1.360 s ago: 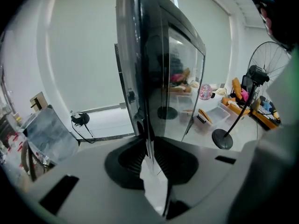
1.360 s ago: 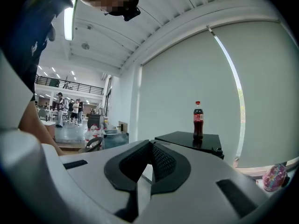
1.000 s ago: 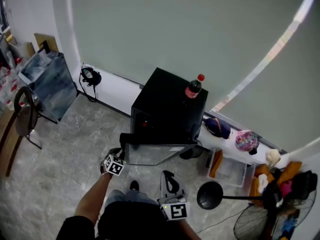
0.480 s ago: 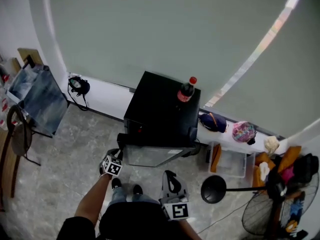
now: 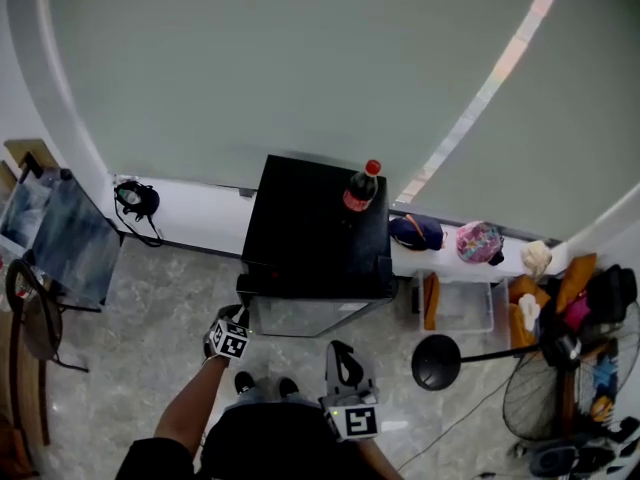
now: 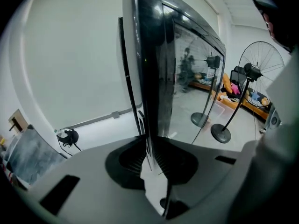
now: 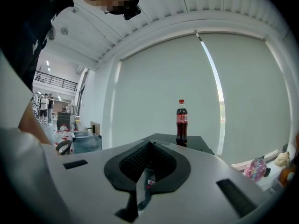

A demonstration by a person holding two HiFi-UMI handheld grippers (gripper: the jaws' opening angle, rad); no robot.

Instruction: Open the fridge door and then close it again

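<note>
My left gripper (image 6: 150, 155) pinches the fridge door (image 6: 156, 78), my right gripper (image 7: 147, 171) is pressed together empty; a slam could topple the bottle (image 5: 359, 190).

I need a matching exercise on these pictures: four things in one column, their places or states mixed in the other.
Things: 1 bottle; 2 left gripper; 3 right gripper; 4 fan.
States: A shut on the fridge door; B on the floor; C on top of the fridge; D holds nothing.
Pairs: 1-C, 2-A, 3-D, 4-B.
</note>
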